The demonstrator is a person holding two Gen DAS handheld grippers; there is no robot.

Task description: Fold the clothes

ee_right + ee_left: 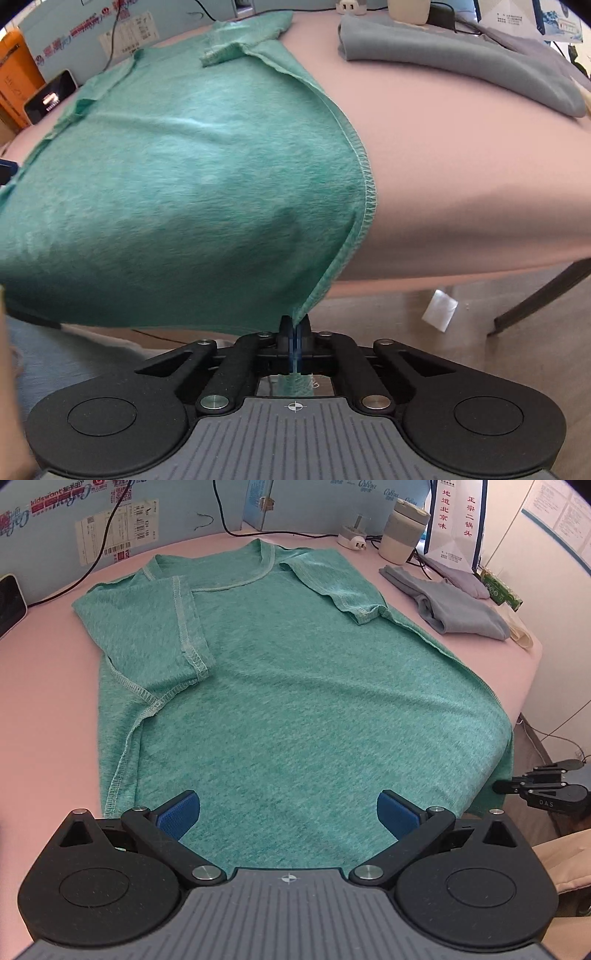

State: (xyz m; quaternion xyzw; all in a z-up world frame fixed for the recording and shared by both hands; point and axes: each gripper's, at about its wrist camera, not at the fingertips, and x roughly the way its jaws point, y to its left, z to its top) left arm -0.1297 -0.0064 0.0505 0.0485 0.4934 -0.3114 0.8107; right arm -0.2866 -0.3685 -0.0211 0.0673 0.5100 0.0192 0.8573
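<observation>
A green T-shirt (280, 686) lies spread on the pink table (48, 709), collar at the far side, both sleeves folded inward, its hem hanging over the near edge. My left gripper (288, 814) stands open just above the shirt's lower part, blue pads (177, 818) wide apart with only flat cloth below them. In the right wrist view my right gripper (294, 326) is shut on the bottom right corner of the green T-shirt (177, 192), and a strip of cloth pokes through behind the jaws. That gripper (517, 785) also shows at the shirt's right hem in the left wrist view.
Folded grey clothes (454, 609) lie at the table's far right, next to a cup (402, 531), a plug adapter (354, 539) and a paper bag (456, 524). Cables run along the blue back wall. A dark device (9, 602) stands at the far left. Floor and a table leg (543, 295) show below.
</observation>
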